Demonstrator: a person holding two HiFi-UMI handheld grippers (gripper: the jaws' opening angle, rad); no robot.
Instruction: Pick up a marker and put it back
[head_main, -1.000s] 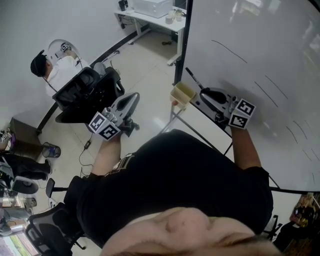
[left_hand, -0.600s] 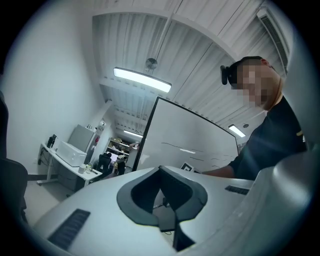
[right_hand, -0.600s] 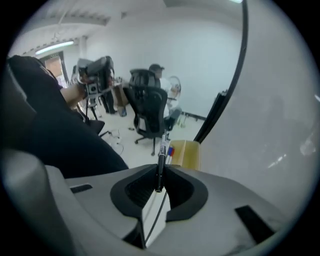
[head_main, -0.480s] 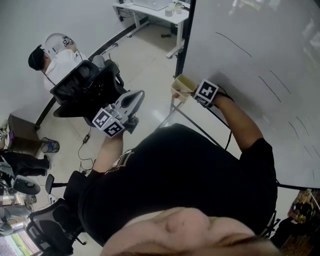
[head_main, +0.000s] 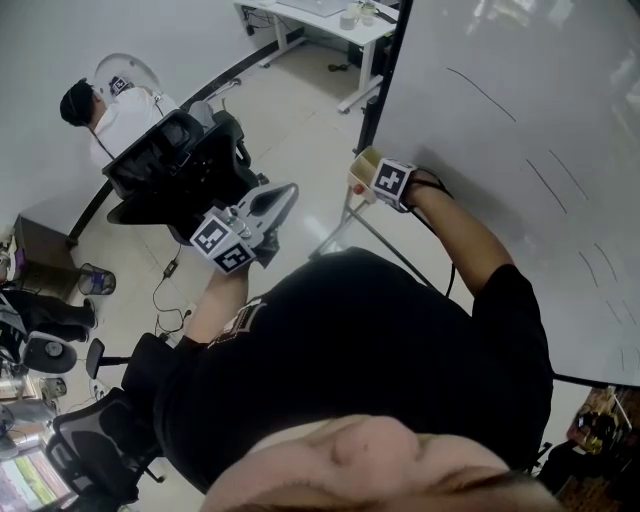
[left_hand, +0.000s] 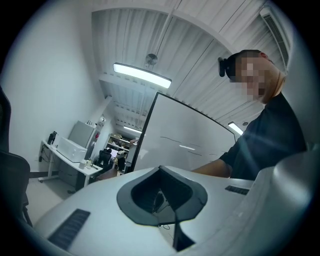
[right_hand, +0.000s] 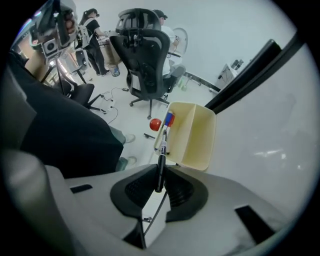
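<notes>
1. The put-back step is judged to be in hand. A black marker (right_hand: 160, 167) is clamped between the jaws of the right hand-held gripper (right_hand: 161, 176), which is pointed down at a beige holder (right_hand: 196, 135) beside the whiteboard (right_hand: 270, 150).
2. The marker is seen at the centre of the right gripper view. It runs from the pads up toward the holder's left rim and is not yet let go.
3. The left hand-held gripper (left_hand: 161, 172) is clenched on nothing. In the head view it is held at left of centre, well apart from the holder, and is judged to play no part in this step.
4. The next move is judged to call for the marker to be lowered into the holder's open top, kept clear of the rim. Only then are the jaws to be released.
5. Blue and red cap-like ends (right_hand: 169, 119) are seen at the holder's rim, in line with the marker. Whether they belong to the held marker or to others in the holder cannot be told.
6. A small red round thing (right_hand: 155, 123) is seen just left of the holder; what it is cannot be made out.
7. In the head view the right jaws and the marker are hidden behind the tag cube (head_main: 393, 182) and the hand, and only a corner of the holder is shown. The holder's bottom is hidden in every view.
</notes>
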